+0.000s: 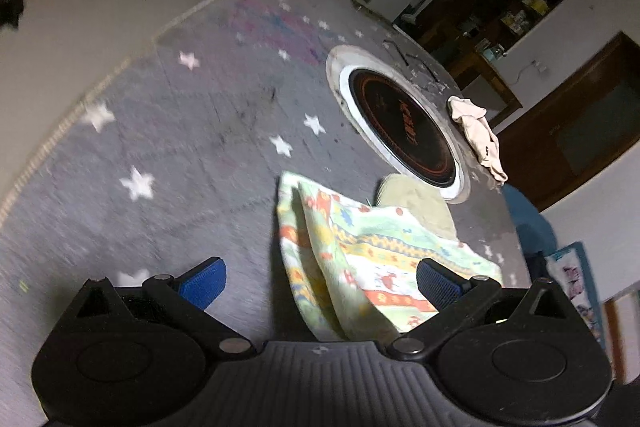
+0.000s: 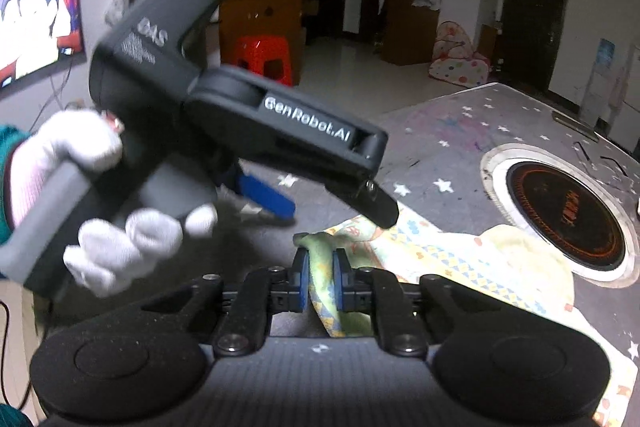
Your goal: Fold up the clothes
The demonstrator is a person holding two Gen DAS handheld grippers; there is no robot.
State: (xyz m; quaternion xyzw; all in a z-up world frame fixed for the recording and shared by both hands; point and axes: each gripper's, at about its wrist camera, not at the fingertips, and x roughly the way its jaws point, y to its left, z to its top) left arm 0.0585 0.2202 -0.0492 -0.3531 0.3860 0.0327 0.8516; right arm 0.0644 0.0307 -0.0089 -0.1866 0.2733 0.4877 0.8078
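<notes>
The right gripper [image 2: 321, 281] is pinching a bunched edge of the pastel patterned cotton garment [image 1: 372, 267], lifting it for a fold; the left gripper [image 1: 320, 285] is hanging spread wide above it, over the grey star-printed table cover [image 1: 180, 131]; beyond is lying a round black inset hotplate [image 1: 404, 123].

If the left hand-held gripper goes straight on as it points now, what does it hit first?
Probably the patterned cloth: it hangs between the open left hand-held gripper's fingers. Beyond it lies the star-patterned table. Depth is unclear.
</notes>
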